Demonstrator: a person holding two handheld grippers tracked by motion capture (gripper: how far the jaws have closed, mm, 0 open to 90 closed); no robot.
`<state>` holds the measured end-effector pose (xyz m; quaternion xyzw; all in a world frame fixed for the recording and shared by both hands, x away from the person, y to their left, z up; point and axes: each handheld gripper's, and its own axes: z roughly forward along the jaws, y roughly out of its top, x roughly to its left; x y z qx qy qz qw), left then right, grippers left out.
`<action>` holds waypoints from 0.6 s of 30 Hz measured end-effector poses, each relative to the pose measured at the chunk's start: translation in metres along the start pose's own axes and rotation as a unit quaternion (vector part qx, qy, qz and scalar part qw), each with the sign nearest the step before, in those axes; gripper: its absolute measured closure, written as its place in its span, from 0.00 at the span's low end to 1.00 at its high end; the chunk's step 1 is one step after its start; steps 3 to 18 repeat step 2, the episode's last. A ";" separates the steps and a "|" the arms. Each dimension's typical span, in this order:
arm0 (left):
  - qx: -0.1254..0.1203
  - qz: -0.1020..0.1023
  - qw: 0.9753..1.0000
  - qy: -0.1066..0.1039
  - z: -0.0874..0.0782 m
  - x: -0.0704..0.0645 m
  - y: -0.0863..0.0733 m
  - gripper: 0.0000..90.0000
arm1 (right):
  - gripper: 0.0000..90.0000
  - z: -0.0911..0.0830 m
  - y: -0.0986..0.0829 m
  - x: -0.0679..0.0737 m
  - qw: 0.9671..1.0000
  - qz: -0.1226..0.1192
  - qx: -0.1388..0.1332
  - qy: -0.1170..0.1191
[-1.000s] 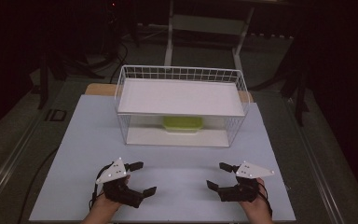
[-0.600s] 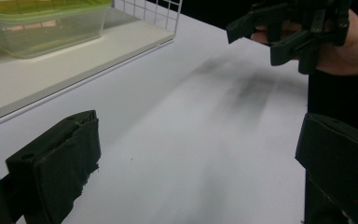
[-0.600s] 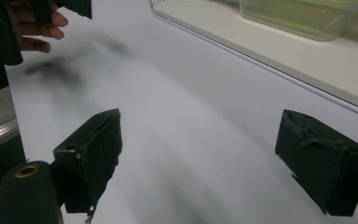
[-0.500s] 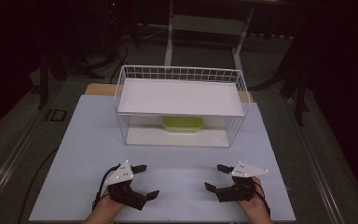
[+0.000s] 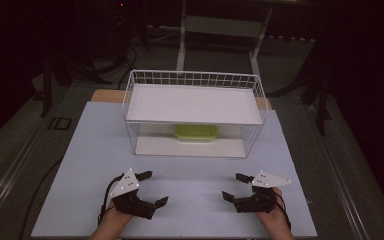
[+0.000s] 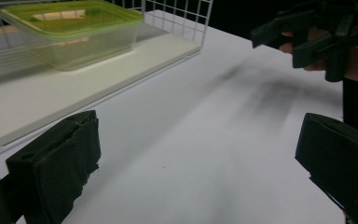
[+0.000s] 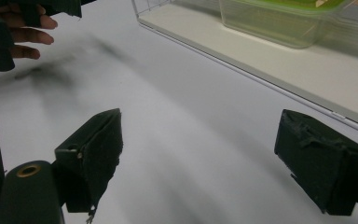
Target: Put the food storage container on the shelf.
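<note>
Both tongs sit low over the near edge of the worktop [image 5: 190,165], the left tongs [image 5: 150,189] at near left and the right tongs [image 5: 236,187] at near right, each with jaws spread wide and holding nothing. The green-lidded container [image 5: 196,132] stands on the lower shelf of the white wire basket [image 5: 130,100], well apart from both, under the upper shelf board [image 5: 195,102].

The likely trouble lies in the reach. The gap between the two shelves is shallow, so tongs entering too high could strike the upper board or catch the wire mesh. The container's clear walls look smooth and its lid overhangs, so a pinch on the lid alone may pop it off or let the box slip.

Compared with a second ago, both tongs have drawn slightly nearer the person and a little lower; the container and basket have not moved.
</note>
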<state>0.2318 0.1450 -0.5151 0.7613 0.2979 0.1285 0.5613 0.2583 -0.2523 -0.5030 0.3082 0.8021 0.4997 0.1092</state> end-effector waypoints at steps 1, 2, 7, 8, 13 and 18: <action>-0.001 -0.002 1.000 0.002 -0.001 0.001 0.000 0.01 | 0.17 0.000 0.000 0.000 1.000 0.002 0.001 0.000; -0.004 -0.003 1.000 0.002 -0.001 0.001 0.000 0.01 | 0.17 0.000 0.000 -0.001 1.000 0.003 0.001 0.000; -0.004 -0.003 1.000 0.002 -0.001 0.001 0.000 0.01 | 0.17 0.000 0.000 -0.001 1.000 0.003 0.001 0.000; -0.004 -0.003 1.000 0.002 -0.001 0.001 0.000 0.01 | 0.17 0.000 0.000 -0.001 1.000 0.003 0.001 0.000; -0.004 -0.003 1.000 0.002 -0.001 0.001 0.000 0.01 | 0.17 0.000 0.000 -0.001 1.000 0.003 0.001 0.000; -0.004 -0.003 1.000 0.002 -0.001 0.001 0.000 0.01 | 0.17 0.000 0.000 -0.001 1.000 0.003 0.001 0.000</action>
